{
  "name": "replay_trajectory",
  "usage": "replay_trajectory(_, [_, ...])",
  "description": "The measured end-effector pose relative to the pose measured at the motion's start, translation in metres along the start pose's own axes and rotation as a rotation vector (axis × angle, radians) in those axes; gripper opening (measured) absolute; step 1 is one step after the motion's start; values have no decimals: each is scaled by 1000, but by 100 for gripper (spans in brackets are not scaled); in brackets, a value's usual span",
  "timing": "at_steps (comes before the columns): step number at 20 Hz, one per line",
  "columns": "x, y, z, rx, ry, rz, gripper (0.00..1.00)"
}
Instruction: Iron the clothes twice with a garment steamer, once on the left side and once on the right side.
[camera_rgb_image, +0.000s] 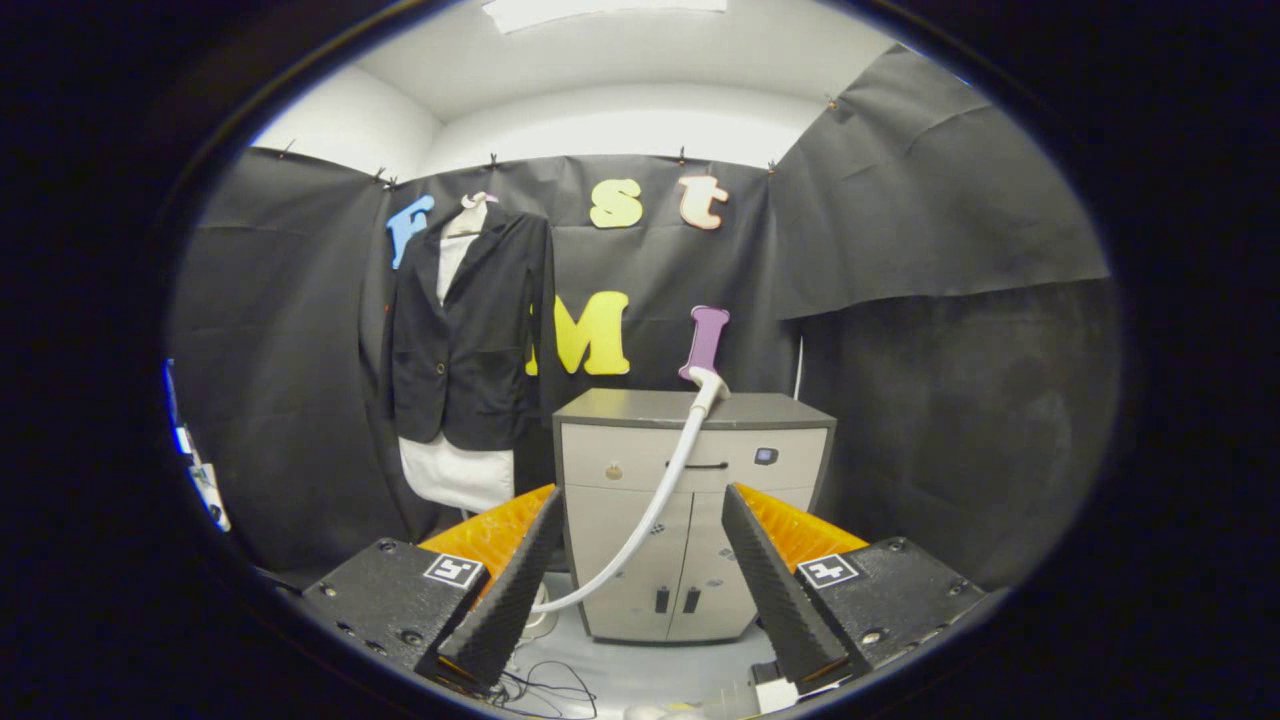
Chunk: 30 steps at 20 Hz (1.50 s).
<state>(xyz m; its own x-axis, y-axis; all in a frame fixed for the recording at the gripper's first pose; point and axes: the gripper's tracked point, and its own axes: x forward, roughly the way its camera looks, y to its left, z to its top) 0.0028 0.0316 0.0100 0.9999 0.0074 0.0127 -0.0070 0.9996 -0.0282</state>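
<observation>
Bright ceiling light (605, 10) glares overhead; dark booth stays sharp, fisheye bending its edges.

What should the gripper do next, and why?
Probably move forward toward the steamer standing on the cabinet. The gripper is open and holds nothing, the steamer is well beyond its fingers, and the jacket hangs beside the cabinet.

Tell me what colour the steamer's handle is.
Purple, in the gripper view: steamer handle upright on the cabinet, beyond the open tool.

Dark jacket (468, 325) hanging on wall; purple-handled steamer (704, 350) upright atop cabinet (690, 470).
</observation>
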Motion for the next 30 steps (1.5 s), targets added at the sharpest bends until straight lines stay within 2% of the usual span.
replay_trajectory(8, [1,10,-6,-10,12,-9,99])
replay_trajectory(14, [37,-20,37,-11,-12,-53,99])
replay_trajectory(19, [122,-64,95,-5,-40,-73,99])
replay_trajectory(24, [240,-102,148,10,-38,-51,99])
replay_trajectory(27, [316,-115,154,20,23,-36,99])
replay_trajectory(30, [381,-121,141,40,122,-8,99])
